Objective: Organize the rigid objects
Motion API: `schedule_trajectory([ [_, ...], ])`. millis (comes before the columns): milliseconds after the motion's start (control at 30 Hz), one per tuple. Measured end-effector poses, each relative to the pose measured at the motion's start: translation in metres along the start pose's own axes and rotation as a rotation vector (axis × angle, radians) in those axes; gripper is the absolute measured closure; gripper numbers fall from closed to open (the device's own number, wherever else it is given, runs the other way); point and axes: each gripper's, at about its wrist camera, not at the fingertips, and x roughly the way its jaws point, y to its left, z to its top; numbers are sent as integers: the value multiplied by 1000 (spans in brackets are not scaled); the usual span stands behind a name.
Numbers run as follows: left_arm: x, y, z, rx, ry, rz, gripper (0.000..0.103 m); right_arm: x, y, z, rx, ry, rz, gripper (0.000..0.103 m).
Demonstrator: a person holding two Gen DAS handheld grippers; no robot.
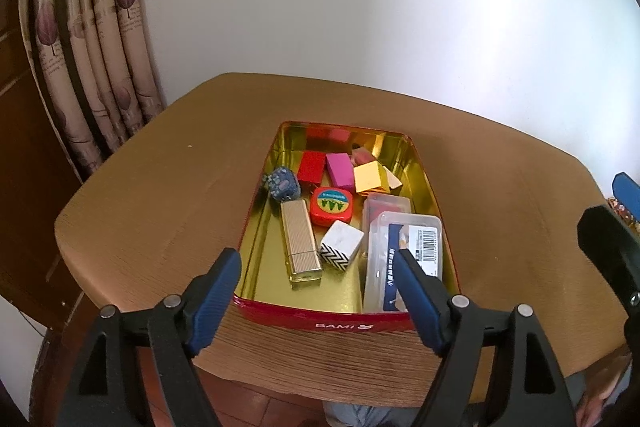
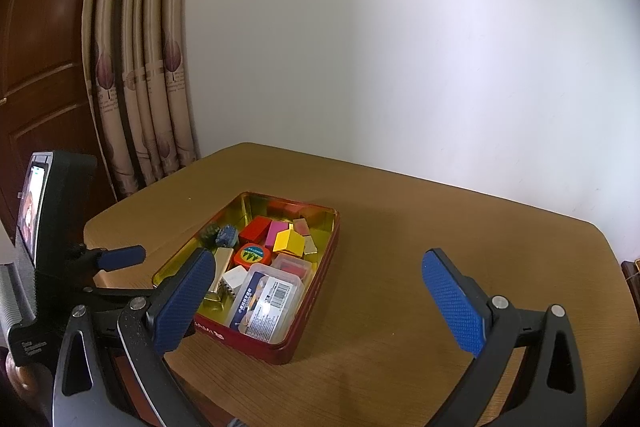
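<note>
1. I held my left gripper [image 1: 320, 291] low over the near edge of the round wooden table [image 1: 160, 195], its blue-padded fingers [image 1: 216, 299] spread wide apart with nothing between them.
2. My right gripper [image 2: 320, 303] hung off to the right of the tin, its fingers [image 2: 452, 303] likewise wide apart and holding nothing.
3. The red rectangular tin with a gold lining [image 1: 352, 321] sat on the table just in front of my left gripper, open at the top.
4. Inside it, at the near right, lay a clear plastic case with a barcode label [image 1: 416, 247], and another clear case with something red inside [image 1: 386, 207] lay just behind it.
5. A ribbed gold metal bar [image 1: 300, 243] lay along the left side, with a white block with a black zigzag end [image 1: 342, 245] just beside it.
6. A round-cornered red tape measure with a yellow-rimmed face [image 1: 331, 211] sat near the middle.
7. Farther back were a dark blue speckled lump [image 1: 282, 185], a red block [image 1: 312, 167], a magenta block [image 1: 340, 169] and a yellow block [image 1: 370, 177], packed close together.
8. A patterned cream curtain [image 2: 136, 87] hung behind the table on the left.
</note>
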Motion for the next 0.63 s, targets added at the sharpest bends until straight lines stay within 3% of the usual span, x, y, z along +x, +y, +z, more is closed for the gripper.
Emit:
schedule_trajectory([
  [367,-6,-12,-8,60,-78,30,21,1,0,-2,-1,0,2,0],
  [567,-8,-11,-7,53,-83,19,21,1,-1,-3,3,-2,3,0],
  [633,-8,-13,-7,54,-63,-21,21,2,-1,-2,6,-2,6,0],
])
